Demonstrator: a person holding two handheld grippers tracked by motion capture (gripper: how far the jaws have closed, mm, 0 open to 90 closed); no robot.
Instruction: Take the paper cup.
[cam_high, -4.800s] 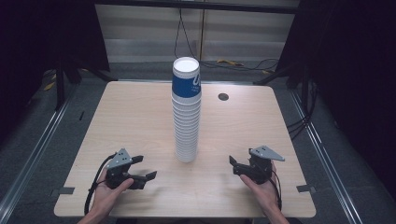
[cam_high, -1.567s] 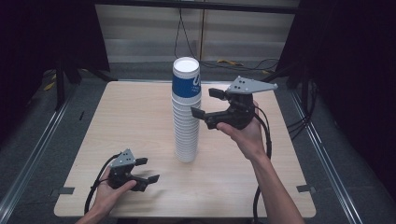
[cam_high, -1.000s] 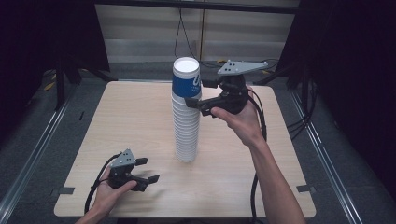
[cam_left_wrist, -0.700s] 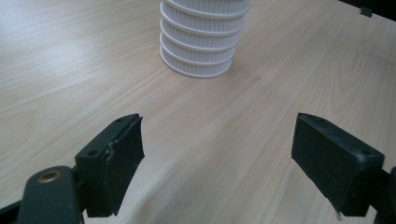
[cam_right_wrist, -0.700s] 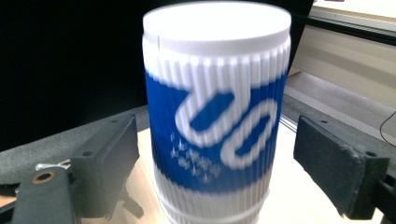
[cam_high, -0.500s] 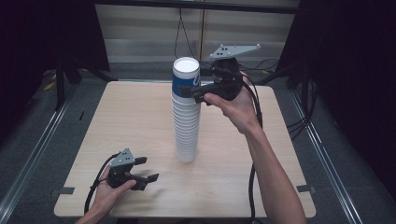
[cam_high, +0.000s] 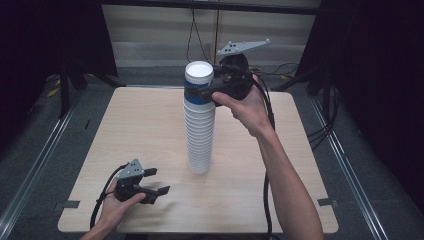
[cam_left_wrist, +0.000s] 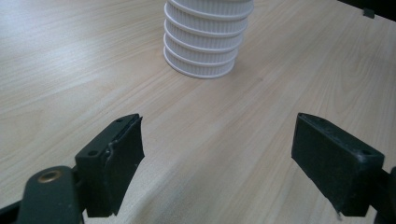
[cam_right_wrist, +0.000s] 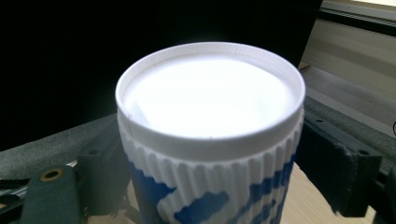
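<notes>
The left tongs (cam_high: 150, 187) rest low on the wooden surface (cam_high: 140, 125) at its near left corner, jaws standing wide apart with nothing between them. In the left gripper view the tall stack of white ribbed cups (cam_left_wrist: 205, 37) stands ahead of those jaws, well apart; its upper part is cut off by the frame there. The rims are too many and too close to count. One stack stands on the surface, between the two tongs. The right tongs (cam_high: 202, 95) are raised at the top cup (cam_right_wrist: 210, 130), the one with blue markings, jaws on either side of its wall. Those jaws have just been closing; whether the pads already press the cup I cannot tell, since the cup hides them.
</notes>
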